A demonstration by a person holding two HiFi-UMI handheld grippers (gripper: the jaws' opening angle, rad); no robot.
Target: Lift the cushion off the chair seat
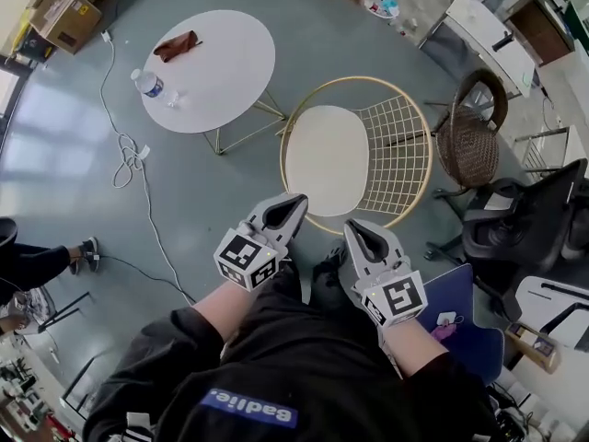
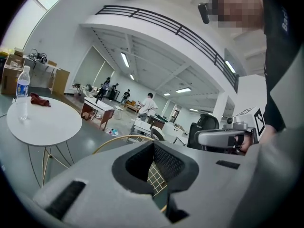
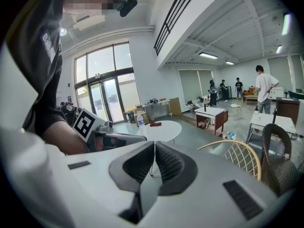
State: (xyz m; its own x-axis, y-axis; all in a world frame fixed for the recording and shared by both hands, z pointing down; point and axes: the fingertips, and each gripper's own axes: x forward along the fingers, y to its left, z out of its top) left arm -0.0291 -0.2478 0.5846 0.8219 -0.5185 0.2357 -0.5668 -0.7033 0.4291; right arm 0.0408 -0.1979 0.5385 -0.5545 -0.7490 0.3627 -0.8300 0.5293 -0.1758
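Hovering clear of cushion (image 1: 327, 159), left gripper (image 1: 294, 201) jaws pressed together, empty, right gripper (image 1: 355, 230) likewise closed, empty.

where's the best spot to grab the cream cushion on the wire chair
Probably its thin near edge, coming from the person's side. The cushion lies flat, so only the rim offers a pinch, and the wire back fences off the right side in the head view. The left gripper and right gripper are shut and would need to open first.

Cream cushion (image 1: 327, 159), gold wire chair (image 1: 398, 155), white table (image 1: 221, 72)
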